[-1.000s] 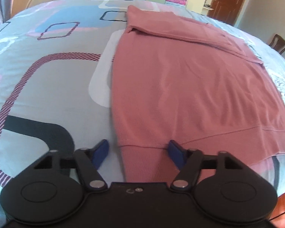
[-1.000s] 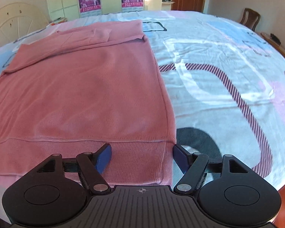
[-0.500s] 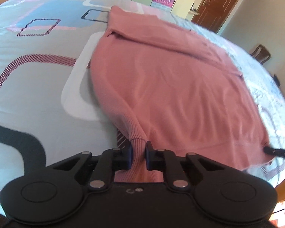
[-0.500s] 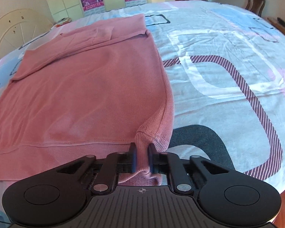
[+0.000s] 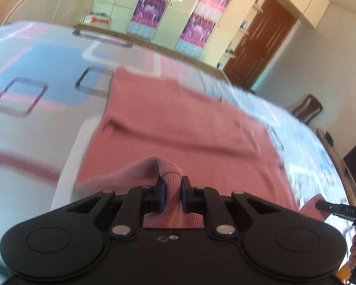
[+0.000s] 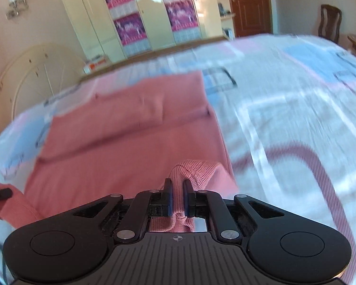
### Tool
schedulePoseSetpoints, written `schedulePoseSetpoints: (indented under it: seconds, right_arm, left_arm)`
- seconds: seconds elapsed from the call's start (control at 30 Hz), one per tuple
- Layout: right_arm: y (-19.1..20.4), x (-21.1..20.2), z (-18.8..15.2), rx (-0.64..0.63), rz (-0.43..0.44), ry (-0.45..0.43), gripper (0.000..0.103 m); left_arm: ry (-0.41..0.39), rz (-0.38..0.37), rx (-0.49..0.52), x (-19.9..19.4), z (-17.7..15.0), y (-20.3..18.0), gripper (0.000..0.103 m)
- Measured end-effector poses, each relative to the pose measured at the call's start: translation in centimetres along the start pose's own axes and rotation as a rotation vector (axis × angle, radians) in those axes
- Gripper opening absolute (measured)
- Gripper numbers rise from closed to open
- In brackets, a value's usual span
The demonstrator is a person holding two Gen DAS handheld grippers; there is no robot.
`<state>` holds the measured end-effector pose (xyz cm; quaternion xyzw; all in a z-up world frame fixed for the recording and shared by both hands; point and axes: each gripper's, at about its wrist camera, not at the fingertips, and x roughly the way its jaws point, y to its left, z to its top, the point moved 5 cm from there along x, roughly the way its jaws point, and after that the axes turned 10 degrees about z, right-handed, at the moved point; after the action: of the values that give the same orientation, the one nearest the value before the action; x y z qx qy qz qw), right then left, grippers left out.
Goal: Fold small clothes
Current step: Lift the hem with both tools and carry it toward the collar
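Bed (image 5: 23, 123): patterned sheet, carrying the pink sweater (image 5: 178, 128) spread flat, collar end far, long axis running away from both claws toward the wardrobe. Sweater hem: lifted clear of the bed at its two near corners, the rest lying ahead, so the fold goes forward along that axis. Left claw (image 5: 172, 196) and right claw (image 6: 176, 199): each pinched narrow on a ribbed hem corner, equally near; a second ago both were wide open over a flat hem.
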<state>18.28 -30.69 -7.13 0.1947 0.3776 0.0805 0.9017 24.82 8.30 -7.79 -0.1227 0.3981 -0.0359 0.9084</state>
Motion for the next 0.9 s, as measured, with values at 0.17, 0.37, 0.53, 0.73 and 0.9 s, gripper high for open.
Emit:
schedulePoseSetpoints:
  seconds: [0.17, 0.37, 0.53, 0.73, 0.9]
  right_arm:
    - [-0.5, 4.9, 7.3, -0.014, 0.015, -0.044, 0.008]
    - [-1.9, 13.3, 14.0, 0.013, 0.014, -0.016, 0.008]
    - [-4.4, 19.3, 16.3, 0.08, 0.019, 0.045, 0.008]
    - [-6.3, 21.7, 17.3, 0.106, 0.047, 0.061, 0.027]
    - [-7.0, 19.8, 18.6, 0.037, 0.076, -0.02, 0.07]
  left_arm:
    - [-0.061, 0.023, -0.043, 4.1, 6.3, -0.6, 0.011]
    - [-0.06, 0.082, -0.076, 10.7, 11.2, -0.8, 0.011]
    - [-0.024, 0.17, -0.073, 16.0, 13.0, -0.4, 0.012]
    - [0.019, 0.23, -0.022, 18.6, 12.8, 0.4, 0.05]
    - [-0.057, 0.196, -0.019, 16.4, 14.0, 1.7, 0.08]
